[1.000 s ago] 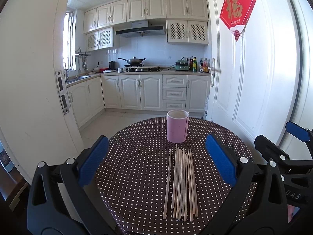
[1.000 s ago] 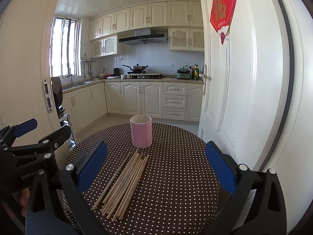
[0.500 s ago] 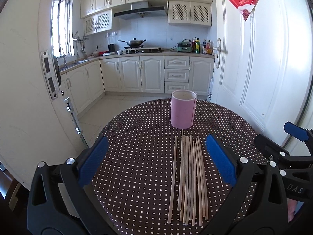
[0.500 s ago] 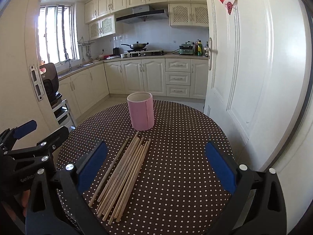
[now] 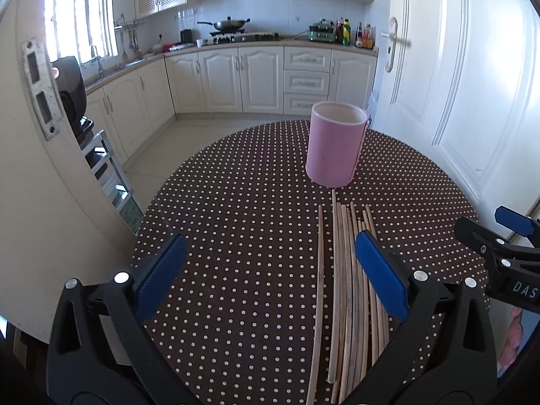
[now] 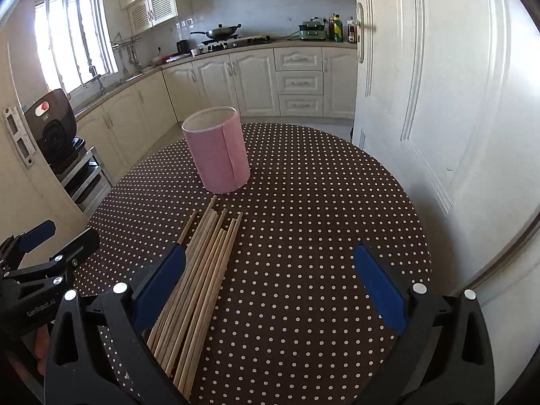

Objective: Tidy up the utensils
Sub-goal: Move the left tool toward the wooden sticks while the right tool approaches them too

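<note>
Looking through the left wrist view, I see my left gripper [image 5: 270, 270] low in the frame with its blue-padded fingers [image 5: 158, 275] spread wide and nothing between them but the dotted table [image 5: 236, 202]. Left of the table, at the frame's left edge, stands a white door edge with a metal latch plate [image 5: 38, 87], and past it a black device [image 5: 72, 87] on a small rack. Across the upper centre runs the kitchen: white cabinets [image 5: 243, 81], a wok [image 5: 229, 25] on the stove, bottles [image 5: 357, 33] to the right of it. The pink cup [image 5: 335, 148] stands upright right of centre, open top toward me. Just below it, the chopsticks [image 5: 344, 276] lie flat in a loose bundle running toward the bottom edge, one stick a little apart on the bundle's left. My right-hand pad sits over the bundle's right side; I cannot tell whether it touches. At the far right edge the right gripper [image 5: 506, 236] pokes in.

In the right wrist view, the left gripper [image 6: 37, 253] shows at the lower left edge. My right gripper [image 6: 270, 276] has its fingers [image 6: 379, 287] spread wide too, holding nothing. The chopsticks [image 6: 199, 276] lie in the lower left, slanting up to the right, their far tips near the cup [image 6: 219, 155] but not touching it; my left-hand pad overlaps the bundle's left edge. Bare table [image 6: 320, 219] fills the centre, and a white door [image 6: 422, 67] the right.
</note>
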A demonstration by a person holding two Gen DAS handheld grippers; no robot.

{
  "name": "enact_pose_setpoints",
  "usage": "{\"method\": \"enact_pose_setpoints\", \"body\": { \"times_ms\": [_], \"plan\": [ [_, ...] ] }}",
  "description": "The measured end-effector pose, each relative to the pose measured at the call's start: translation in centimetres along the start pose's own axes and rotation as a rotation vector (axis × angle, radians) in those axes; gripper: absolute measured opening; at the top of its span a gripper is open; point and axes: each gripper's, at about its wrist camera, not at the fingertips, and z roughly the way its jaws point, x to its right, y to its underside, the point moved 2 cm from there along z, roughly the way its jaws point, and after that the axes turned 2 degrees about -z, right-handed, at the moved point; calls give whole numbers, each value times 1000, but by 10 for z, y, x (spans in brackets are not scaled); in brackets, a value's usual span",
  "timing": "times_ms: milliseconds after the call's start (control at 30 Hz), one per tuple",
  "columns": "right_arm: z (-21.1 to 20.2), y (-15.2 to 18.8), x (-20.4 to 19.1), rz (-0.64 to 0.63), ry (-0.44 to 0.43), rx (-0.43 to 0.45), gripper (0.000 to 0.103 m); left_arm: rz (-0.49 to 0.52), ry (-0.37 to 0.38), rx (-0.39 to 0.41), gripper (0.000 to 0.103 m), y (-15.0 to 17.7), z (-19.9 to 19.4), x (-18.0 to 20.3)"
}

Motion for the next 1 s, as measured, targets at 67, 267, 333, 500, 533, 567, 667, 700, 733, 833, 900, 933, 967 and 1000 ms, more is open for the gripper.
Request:
{"method": "enact_pose_setpoints", "body": {
  "times_ms": [67,267,333,500,533,567,667,700,733,833,900,933,967,1000],
  "plan": [
    [9,-2,3,4,4,-26,96,2,7,-23,97,-2,11,-1],
    [32,-11,10,-4,-6,-101,96,23,49,-119,97,-9,41,0],
    [41,-15,10,-14,-34,-133,96,24,89,-168,97,-10,54,0],
    [69,-24,15,-14,-96,-244,96,39,144,-262,96,-15,84,2],
    [75,-26,17,-14,-104,-271,96,47,152,-280,95,-16,89,3],
    [81,-28,18,-12,-109,-299,96,57,159,-299,95,-17,95,4],
    [94,-32,26,-1,-150,-363,96,68,197,-387,92,-20,115,7],
    [99,-34,30,7,-164,-392,95,61,212,-424,91,-22,123,8],
    [102,-35,33,15,-172,-416,94,56,217,-451,89,-23,129,7],
    [115,-37,38,22,-205,-500,83,59,195,-498,86,-26,144,6],
    [118,-40,40,21,-207,-530,82,63,192,-520,86,-28,151,7],
    [118,-42,40,9,-206,-536,82,66,195,-531,86,-29,155,8],
    [117,-44,40,3,-209,-542,82,69,201,-545,86,-30,158,9],
    [115,-46,40,9,-215,-548,82,68,203,-556,86,-31,162,10]
  ]
}}
